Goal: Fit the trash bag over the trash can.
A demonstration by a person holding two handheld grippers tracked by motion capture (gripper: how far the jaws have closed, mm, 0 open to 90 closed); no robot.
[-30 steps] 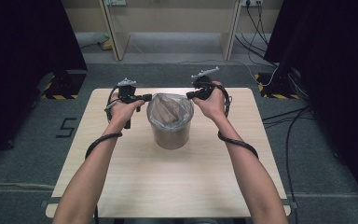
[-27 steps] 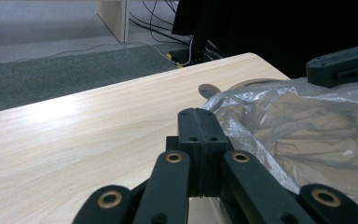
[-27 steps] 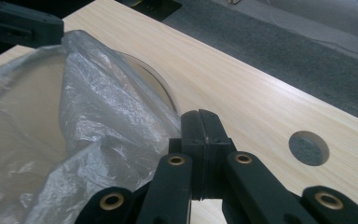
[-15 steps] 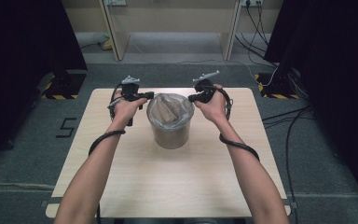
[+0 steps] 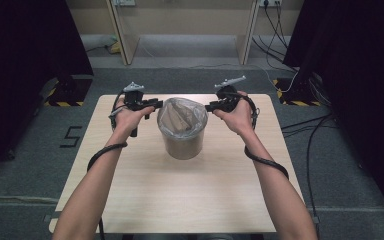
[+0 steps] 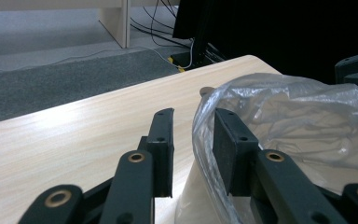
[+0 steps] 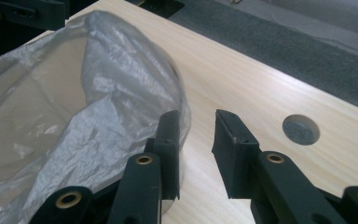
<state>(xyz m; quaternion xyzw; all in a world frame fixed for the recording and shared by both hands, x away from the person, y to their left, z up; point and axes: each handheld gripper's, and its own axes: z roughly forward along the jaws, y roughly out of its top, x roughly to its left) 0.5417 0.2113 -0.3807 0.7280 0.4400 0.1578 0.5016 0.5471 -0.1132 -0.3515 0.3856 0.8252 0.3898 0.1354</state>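
A grey bin lined with a clear plastic bag stands mid-table, slightly toward the far side. My left gripper is at the bin's left rim and my right gripper at its right rim, each held by a hand. In the left gripper view the gripper is open and the bag's edge runs into the gap between the jaws. My right gripper is open too. There the bag bulges against the left jaw's outer side, its edge just reaching the gap.
The light wooden table has bare room in front of the bin. A round hole sits in the tabletop near the right gripper. Cables trail on the grey floor to the right, and a cabinet's wooden legs stand beyond the far edge.
Both grippers stay at the bin's rim, with only a slight shift of the hands. The bag's mouth looks a little wider now.
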